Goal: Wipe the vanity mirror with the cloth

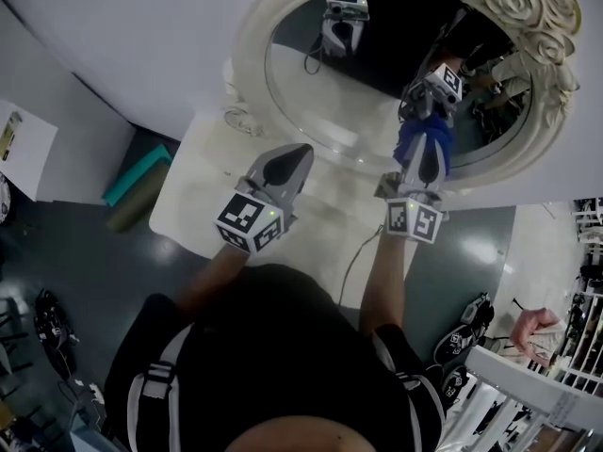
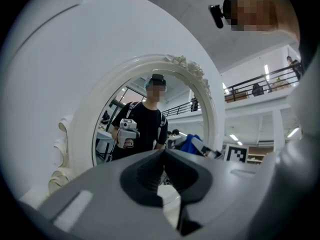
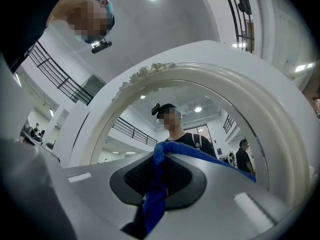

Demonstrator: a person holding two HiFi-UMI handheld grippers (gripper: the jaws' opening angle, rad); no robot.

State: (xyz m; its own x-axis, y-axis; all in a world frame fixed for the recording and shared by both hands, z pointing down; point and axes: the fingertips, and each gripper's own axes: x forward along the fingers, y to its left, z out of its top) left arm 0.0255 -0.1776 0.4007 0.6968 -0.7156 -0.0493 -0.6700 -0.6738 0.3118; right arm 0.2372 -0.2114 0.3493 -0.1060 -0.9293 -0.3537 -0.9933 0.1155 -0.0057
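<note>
An oval vanity mirror (image 1: pixel 471 83) in an ornate cream frame (image 1: pixel 523 3) stands on a white table (image 1: pixel 203 191). My right gripper (image 1: pixel 426 149) is shut on a blue cloth (image 1: pixel 421 139), held close to the lower right of the glass. The cloth (image 3: pixel 160 176) is pinched between its jaws, with the mirror (image 3: pixel 185 119) straight ahead. My left gripper (image 1: pixel 294 154) is shut with nothing in it, in front of the mirror's lower left rim. In the left gripper view the mirror (image 2: pixel 145 119) reflects the person and both grippers.
The white table ends at an edge (image 1: pixel 170 238) left of my left gripper, with dark floor (image 1: pixel 75 252) beyond. A teal object (image 1: pixel 137 175) lies on the floor by the wall. A cable (image 1: pixel 353 257) runs down from the table. White shelving (image 1: pixel 528 384) stands at lower right.
</note>
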